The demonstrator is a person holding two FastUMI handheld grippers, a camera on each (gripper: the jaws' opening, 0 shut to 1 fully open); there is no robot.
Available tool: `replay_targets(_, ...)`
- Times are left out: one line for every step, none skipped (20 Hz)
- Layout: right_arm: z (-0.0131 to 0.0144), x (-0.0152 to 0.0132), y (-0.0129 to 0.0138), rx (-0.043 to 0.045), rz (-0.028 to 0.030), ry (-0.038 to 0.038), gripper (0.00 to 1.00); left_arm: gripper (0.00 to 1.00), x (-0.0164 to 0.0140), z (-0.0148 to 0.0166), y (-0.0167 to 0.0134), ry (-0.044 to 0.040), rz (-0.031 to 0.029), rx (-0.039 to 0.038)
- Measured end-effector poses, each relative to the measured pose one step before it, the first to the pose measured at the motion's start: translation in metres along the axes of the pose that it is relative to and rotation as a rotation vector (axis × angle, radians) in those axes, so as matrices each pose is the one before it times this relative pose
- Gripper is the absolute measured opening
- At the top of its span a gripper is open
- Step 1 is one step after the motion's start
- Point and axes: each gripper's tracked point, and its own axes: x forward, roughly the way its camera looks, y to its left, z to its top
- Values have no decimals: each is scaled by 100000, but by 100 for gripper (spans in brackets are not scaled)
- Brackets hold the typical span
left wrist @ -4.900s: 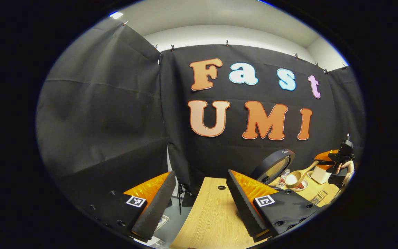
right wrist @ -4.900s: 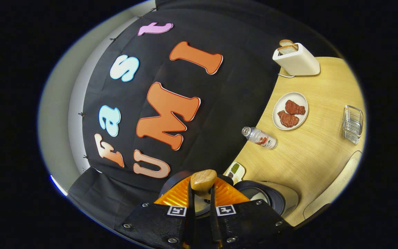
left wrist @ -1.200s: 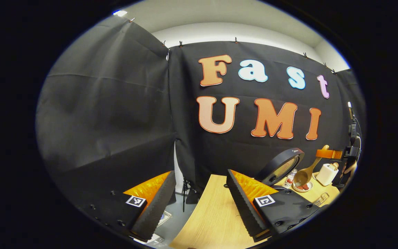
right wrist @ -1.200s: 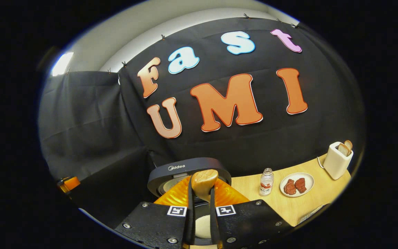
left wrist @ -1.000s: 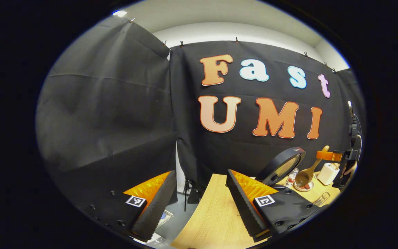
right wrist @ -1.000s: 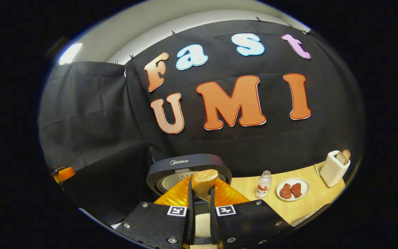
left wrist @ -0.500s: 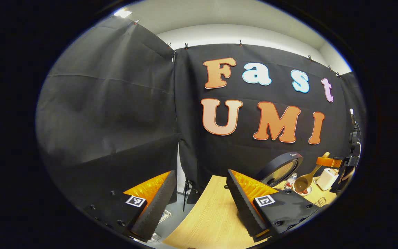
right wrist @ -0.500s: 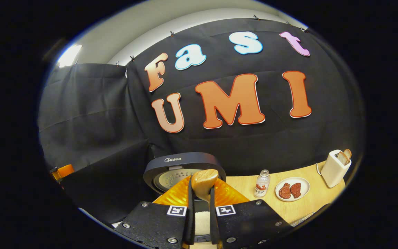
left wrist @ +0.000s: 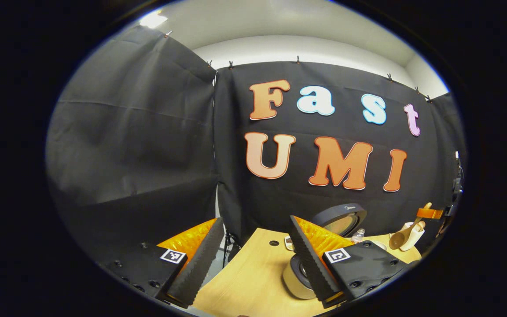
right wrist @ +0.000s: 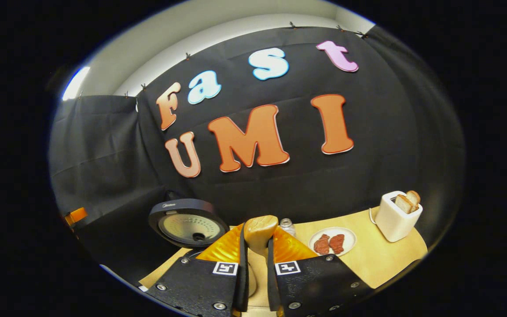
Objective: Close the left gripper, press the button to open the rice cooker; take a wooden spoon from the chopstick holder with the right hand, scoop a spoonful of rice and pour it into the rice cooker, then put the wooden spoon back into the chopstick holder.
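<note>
In the right gripper view my right gripper [right wrist: 256, 257] is shut on the handle of the wooden spoon [right wrist: 260, 231], whose end sticks up between the fingers. The rice cooker's open lid [right wrist: 187, 224] stands to the lower left of it. In the left gripper view my left gripper [left wrist: 253, 262] is open with nothing between its fingers, above the table's left end. The rice cooker [left wrist: 297, 279] sits behind the right finger, its lid [left wrist: 339, 218] raised. Far right, the right gripper [left wrist: 429, 213] holds the wooden spoon [left wrist: 398, 239] with its brown bowl hanging low.
A wooden table [right wrist: 381, 259] carries a small bottle [right wrist: 286, 225], a white plate [right wrist: 346, 234] with two pieces of meat, and a white toaster [right wrist: 396, 215] with bread in it. The left gripper [right wrist: 75, 215] shows at the far left. The table [left wrist: 244, 281] ends at the left.
The spoon held rice 4.9 s ago; its bowl now looks empty. My right gripper has carried the spoon rightward, off the cooker. The left gripper view has swung to show the cooker's body.
</note>
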Motion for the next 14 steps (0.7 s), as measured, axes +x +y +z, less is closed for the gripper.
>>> replay_targets(-17,-461,-1527,622,-1822,306,17,99,36,61,-771,-307,-183,185)
replay_targets(-75,-474,-1424,652,-1957,259,17,99,-120,108,-758,-361,-258,256)
replay_targets(-145,-411,-1314,553,-1626,406,17,96,-24,-71,-809,1,-44,453)
replay_targets(-149,-462,-1270,575,-1512,362,17,97,-15,-86,-754,304,-81,694)
replay_targets(-305,-413,-1153,389,-1253,395,17,97,-158,-158,-616,688,-239,804)
replay_targets(-387,-395,-1079,352,-1329,499,17,97,-63,-91,-606,648,-239,661)
replay_targets(-389,-288,-1124,489,-1398,554,17,97,-105,-54,-563,159,-219,265)
replay_targets(-493,-206,-976,550,-1146,736,17,97,-192,183,-683,-93,-459,154)
replay_targets(-462,-225,-807,848,-803,895,17,98,-219,195,-517,-235,-191,311)
replay_targets(-529,-125,-647,836,-471,961,17,98,-208,203,-310,-369,125,615)
replay_targets(-561,-234,-607,723,-440,856,17,98,-211,127,-199,-488,337,661)
replay_targets(-559,-56,-681,513,-566,866,17,98,-233,51,-303,-259,145,459)
replay_targets(-643,-63,-630,574,-647,1004,17,98,-173,-48,-300,-70,82,243)
replay_targets(-682,33,-594,670,-459,987,17,98,-315,-53,-268,98,311,125)
